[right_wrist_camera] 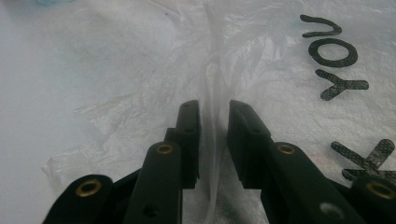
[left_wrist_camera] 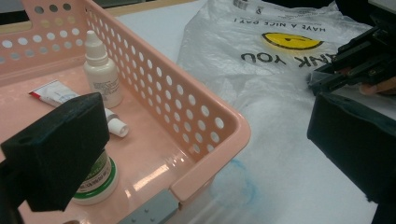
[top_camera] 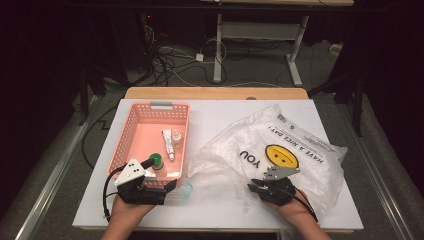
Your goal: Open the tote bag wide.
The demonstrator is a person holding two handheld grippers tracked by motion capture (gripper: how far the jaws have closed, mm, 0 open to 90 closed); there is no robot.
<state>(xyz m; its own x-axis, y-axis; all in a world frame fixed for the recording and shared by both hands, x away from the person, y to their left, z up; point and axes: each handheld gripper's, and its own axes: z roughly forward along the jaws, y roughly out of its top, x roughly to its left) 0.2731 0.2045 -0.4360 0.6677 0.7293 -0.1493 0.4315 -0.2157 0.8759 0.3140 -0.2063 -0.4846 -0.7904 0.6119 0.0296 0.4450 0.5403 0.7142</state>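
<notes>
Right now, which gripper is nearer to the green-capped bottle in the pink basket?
Left. The left gripper sits at the pink basket's near end, right beside the green-capped bottle. The right gripper is across the table on the plastic bag.

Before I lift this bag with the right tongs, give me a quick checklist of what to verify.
1. Fold of the plastic bag between the right tongs: ok.
2. Pads pressing on the fold: not ok, gaps show on both sides.
3. Left tongs open: ok.
4. Left tongs off the bag: cannot tell.
5. Basket beside the bag, not on it: cannot tell at its near corner.
6. Dropper bottle, tube and green-capped jar in the basket: ok.
</notes>
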